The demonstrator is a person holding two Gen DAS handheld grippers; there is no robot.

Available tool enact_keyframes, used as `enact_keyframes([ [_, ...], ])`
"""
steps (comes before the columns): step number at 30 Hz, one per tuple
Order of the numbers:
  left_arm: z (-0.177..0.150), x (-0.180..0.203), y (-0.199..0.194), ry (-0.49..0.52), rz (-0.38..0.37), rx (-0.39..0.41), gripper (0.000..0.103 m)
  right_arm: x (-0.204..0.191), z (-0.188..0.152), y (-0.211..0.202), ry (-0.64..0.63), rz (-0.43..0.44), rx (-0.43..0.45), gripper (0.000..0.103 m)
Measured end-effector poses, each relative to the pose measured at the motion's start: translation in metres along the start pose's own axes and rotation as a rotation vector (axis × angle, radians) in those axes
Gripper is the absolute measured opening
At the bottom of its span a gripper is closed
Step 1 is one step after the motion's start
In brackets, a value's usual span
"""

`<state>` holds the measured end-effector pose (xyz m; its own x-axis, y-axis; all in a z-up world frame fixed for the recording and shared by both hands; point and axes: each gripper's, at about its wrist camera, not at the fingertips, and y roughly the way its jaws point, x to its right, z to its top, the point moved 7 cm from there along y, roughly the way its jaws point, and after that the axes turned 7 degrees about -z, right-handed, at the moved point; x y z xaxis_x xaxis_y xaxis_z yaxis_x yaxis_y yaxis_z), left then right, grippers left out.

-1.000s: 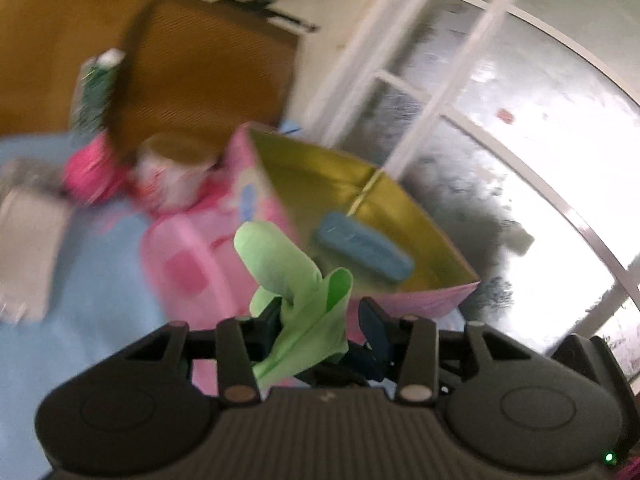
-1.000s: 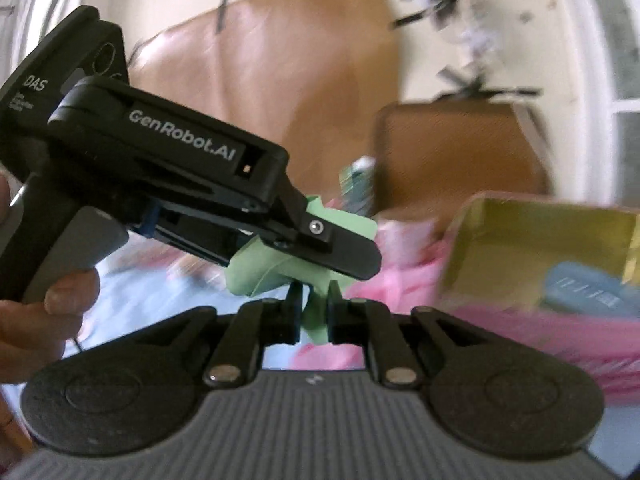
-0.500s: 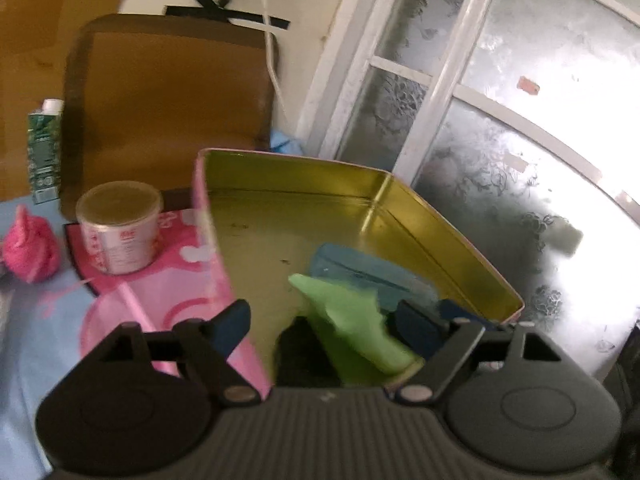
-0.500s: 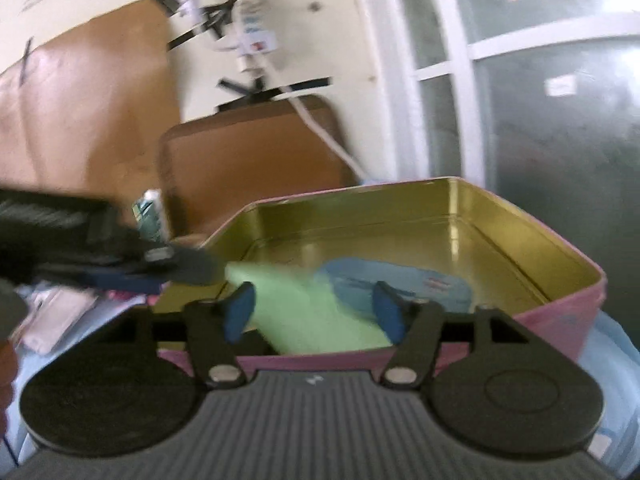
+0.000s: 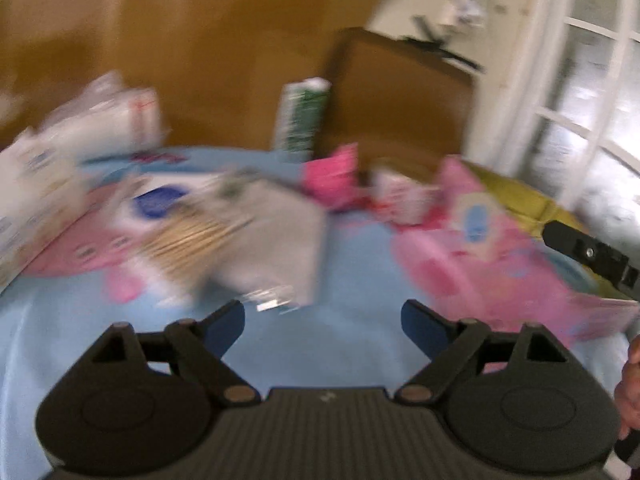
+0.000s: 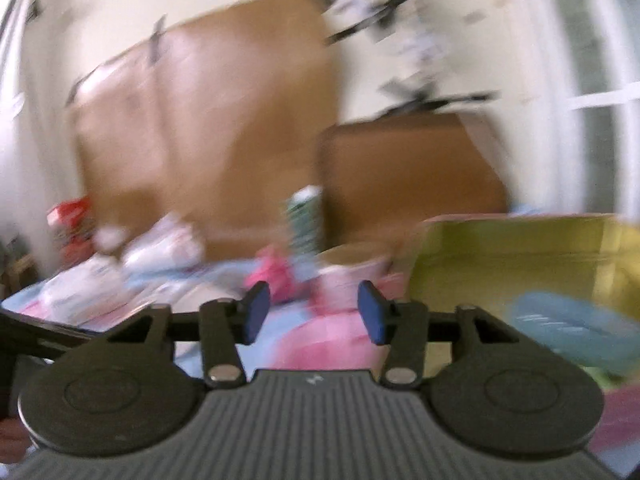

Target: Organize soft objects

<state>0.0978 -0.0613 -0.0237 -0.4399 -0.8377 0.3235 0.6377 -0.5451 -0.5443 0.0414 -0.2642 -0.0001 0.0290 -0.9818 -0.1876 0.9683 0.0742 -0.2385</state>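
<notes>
**Both grippers stand empty beside the pink tin**

Left wrist view, heavily blurred: the left gripper [image 5: 322, 322] hangs above a light blue tablecloth [image 5: 352, 344]. Its jaws have just been opening; they stand wide apart with only bare cloth showing between them. Ahead of it, to the left, lies a grey flat packet [image 5: 276, 240], and just beside that a clear pack of what look like wooden sticks [image 5: 188, 236]. Farther back sit a pink soft object [image 5: 330, 176] and a green-and-white carton [image 5: 301, 118], which stands upright against a brown board [image 5: 400, 100]. To the right is the pink tin [image 5: 472, 220] with its gold inside, and over its near edge the black tip of the right gripper [image 5: 588, 254] enters the picture.

In the right wrist view, equally blurred, the right gripper [image 6: 314, 312] has jaws that have just been closing; they are partly apart and nothing is between them. The tin [image 6: 520, 248] lies to its right, holding a light blue soft object [image 6: 572, 332]. A strip of pale green shows at the tin's near edge, too smeared to identify. The pink soft object [image 6: 272, 276] sits on the cloth beyond the fingers, left of a round tub [image 6: 352, 268].
</notes>
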Motion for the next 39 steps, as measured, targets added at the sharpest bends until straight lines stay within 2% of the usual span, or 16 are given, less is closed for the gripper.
enact_keyframes([
  [2,-0.007,-0.014,0.001,-0.039,0.016,-0.003,0.087,-0.022,0.005,0.03,-0.034,0.043,-0.026,0.051],
  [3,-0.008,-0.015,-0.002,-0.038,0.011,0.027,0.088,-0.033,0.01,0.043,-0.046,0.047,-0.033,0.051],
  [6,-0.007,-0.014,0.0,-0.024,0.033,0.028,0.089,-0.05,0.023,0.102,-0.031,0.018,-0.083,0.051],
  [9,-0.005,-0.012,0.002,-0.004,0.045,0.022,0.089,-0.056,0.023,0.159,-0.005,-0.032,-0.178,0.052],
  [12,-0.004,-0.015,0.006,-0.018,0.038,0.025,0.089,-0.057,0.005,0.205,-0.016,-0.057,-0.317,0.054],
  [13,-0.005,-0.015,0.006,-0.023,0.035,0.027,0.089,-0.053,-0.001,0.211,-0.019,-0.086,-0.33,0.054],
  [14,-0.005,-0.015,0.005,-0.026,0.033,0.028,0.089,-0.051,-0.006,0.21,-0.032,-0.116,-0.32,0.052],
  [15,-0.005,-0.015,0.005,-0.027,0.031,0.028,0.089,-0.046,-0.01,0.209,-0.033,-0.13,-0.324,0.04],
  [16,-0.005,-0.015,0.006,-0.027,0.031,0.028,0.089,-0.039,-0.011,0.206,-0.008,-0.135,-0.329,0.037],
  [19,-0.006,-0.015,0.008,-0.019,0.034,0.024,0.091,-0.022,-0.012,0.177,0.091,-0.1,-0.338,0.036],
  [21,-0.006,-0.013,0.009,-0.009,0.042,0.019,0.092,-0.018,-0.014,0.147,0.078,-0.088,-0.32,0.036],
  [24,-0.006,-0.013,0.011,0.003,0.055,0.015,0.092,-0.02,-0.021,0.097,0.08,-0.019,-0.311,0.037],
  [26,-0.007,-0.012,0.011,0.01,0.062,0.012,0.092,-0.031,-0.029,0.066,0.025,0.029,-0.291,0.037],
  [32,-0.008,-0.011,0.012,0.021,0.09,0.006,0.097,-0.059,-0.051,-0.011,-0.207,0.068,-0.18,0.037],
  [36,-0.009,-0.012,0.012,0.024,0.1,0.005,0.098,-0.074,-0.07,-0.027,-0.354,0.054,-0.144,0.043],
  [39,-0.009,-0.011,0.012,0.03,0.106,0.002,0.1,-0.077,-0.08,-0.021,-0.372,0.051,-0.166,0.053],
])
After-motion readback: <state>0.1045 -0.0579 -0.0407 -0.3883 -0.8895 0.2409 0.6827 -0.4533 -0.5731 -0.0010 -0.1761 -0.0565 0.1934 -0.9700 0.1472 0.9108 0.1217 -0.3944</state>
